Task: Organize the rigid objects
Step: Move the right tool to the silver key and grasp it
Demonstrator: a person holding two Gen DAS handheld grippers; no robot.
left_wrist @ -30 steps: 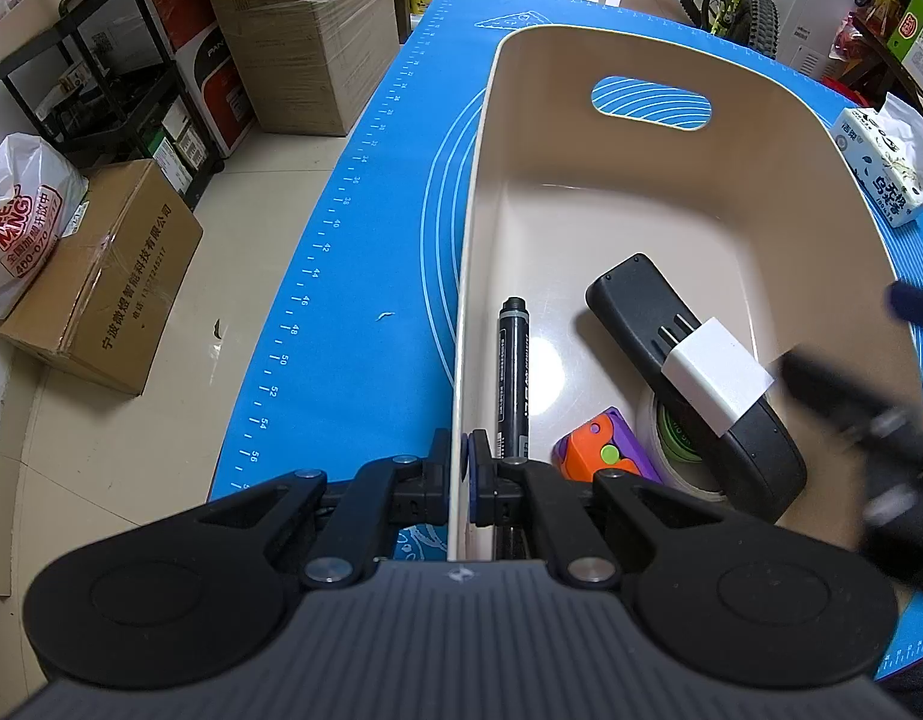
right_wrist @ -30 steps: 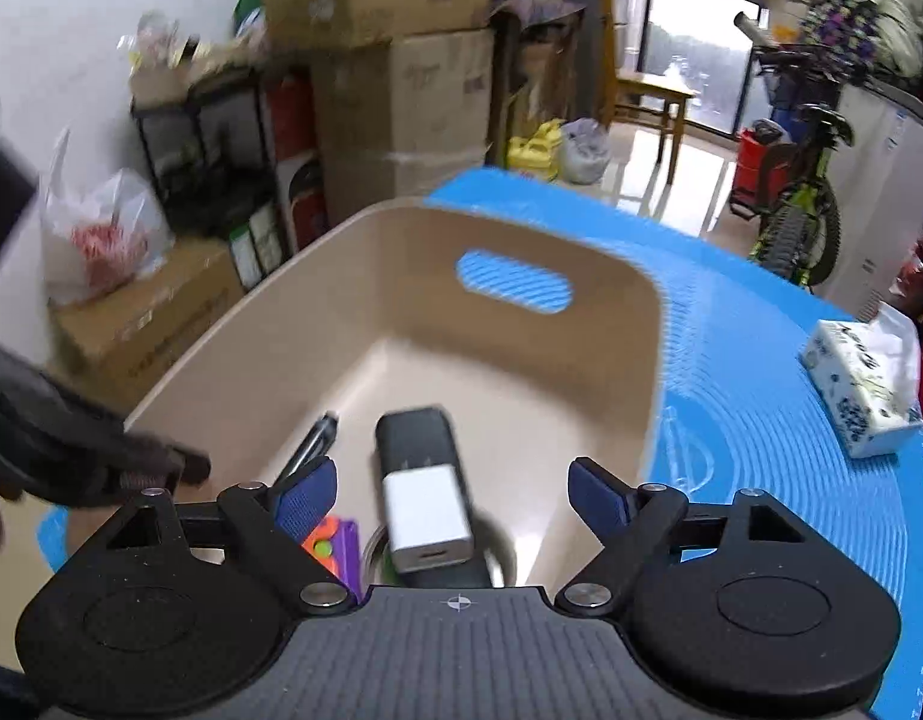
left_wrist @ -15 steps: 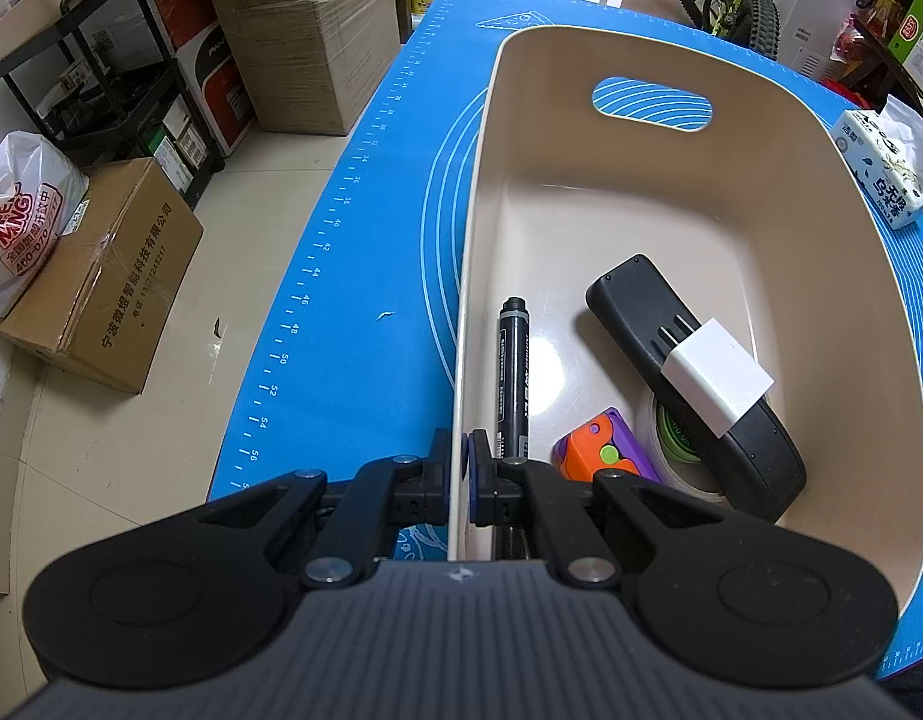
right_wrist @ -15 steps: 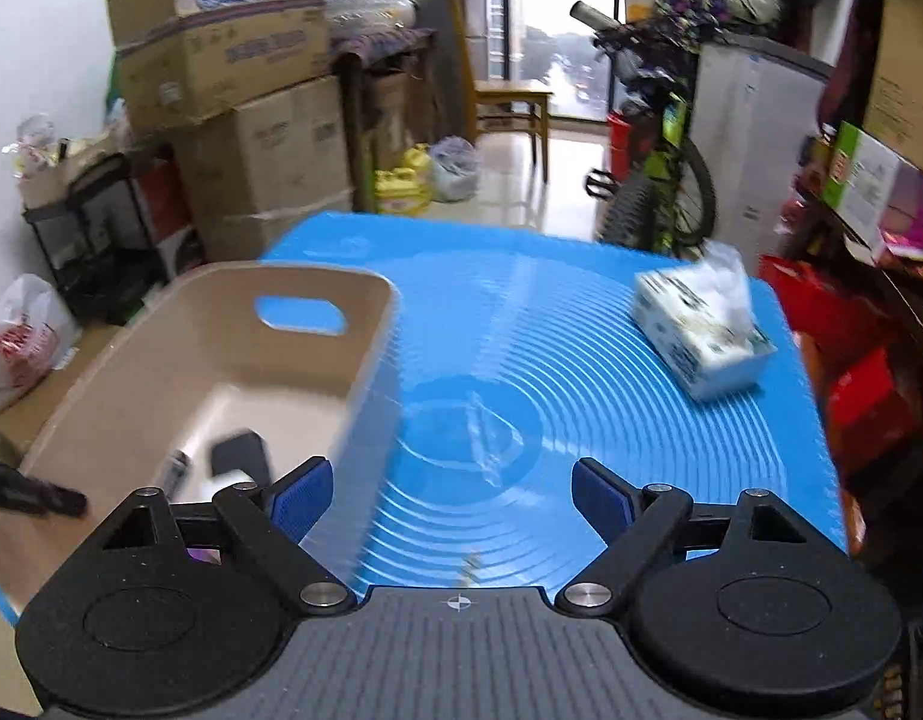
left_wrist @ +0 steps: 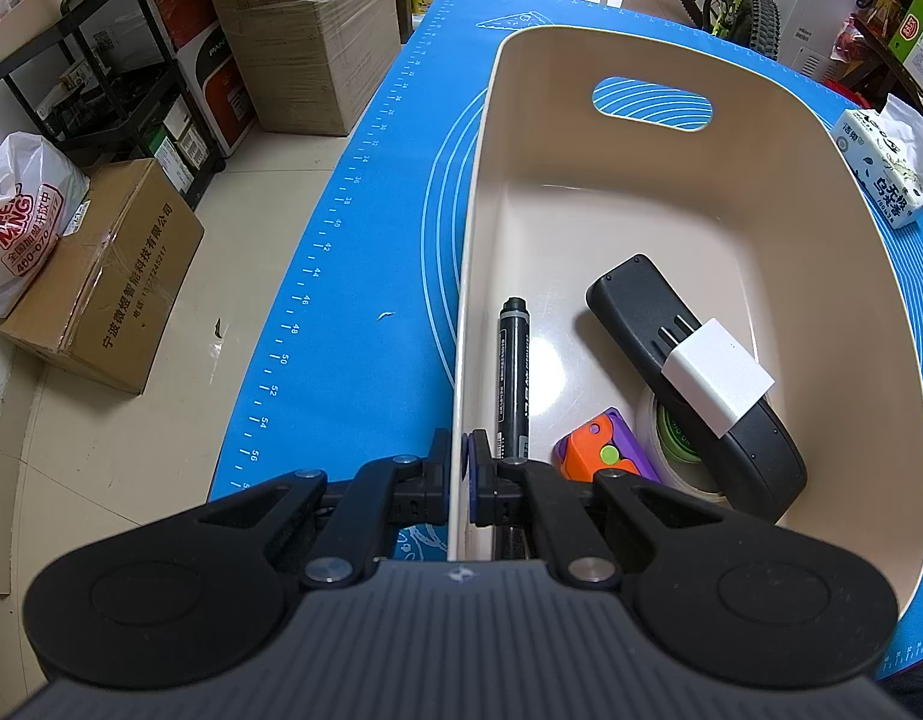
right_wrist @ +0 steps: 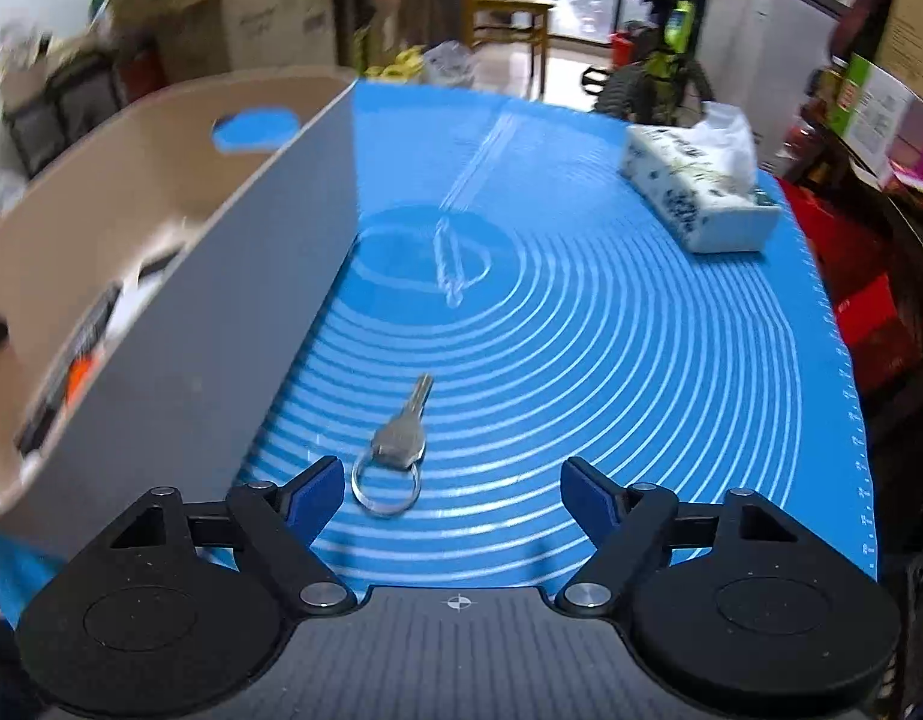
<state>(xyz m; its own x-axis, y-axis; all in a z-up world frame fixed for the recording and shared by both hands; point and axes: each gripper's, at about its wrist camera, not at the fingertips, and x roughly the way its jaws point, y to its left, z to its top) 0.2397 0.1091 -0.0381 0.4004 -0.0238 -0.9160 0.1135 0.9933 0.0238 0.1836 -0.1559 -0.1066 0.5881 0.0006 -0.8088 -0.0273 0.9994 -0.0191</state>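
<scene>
Left wrist view: the left gripper point(left_wrist: 465, 468) is clamped on the near wall of a beige bin point(left_wrist: 833, 192), one pad outside and one inside. The bin is oval, smooth, with a slot handle cut in its far wall, and it stands on a blue mat point(left_wrist: 365, 276) printed with white rings and a ruler edge. Five things lie inside: one black marker point(left_wrist: 514, 378) along the left wall, one long black remote-like case point(left_wrist: 695, 384) lying diagonally, one white charger cube point(left_wrist: 718, 377) resting on that case, one orange and purple toy point(left_wrist: 605, 450) near the gripper, and one roll of tape point(left_wrist: 671, 444) partly under the case. One tissue pack point(left_wrist: 881, 174) sits on the mat beyond the bin's right side. Cardboard boxes point(left_wrist: 107, 276) stand on the floor to the left.

Right wrist view: this blurred view alone shows one silver key point(right_wrist: 404, 432) on a ring point(right_wrist: 386, 486), flat on the mat point(right_wrist: 611, 360) just right of the bin's point(right_wrist: 179, 360) grey outer wall, blade pointing away. The right gripper point(right_wrist: 452, 492) hangs over it with jaws wide and closing; its pads press nothing, and the ring lies just beside the left pad. The bin's contents are only smears here. The tissue pack point(right_wrist: 701, 198) lies far right.
</scene>
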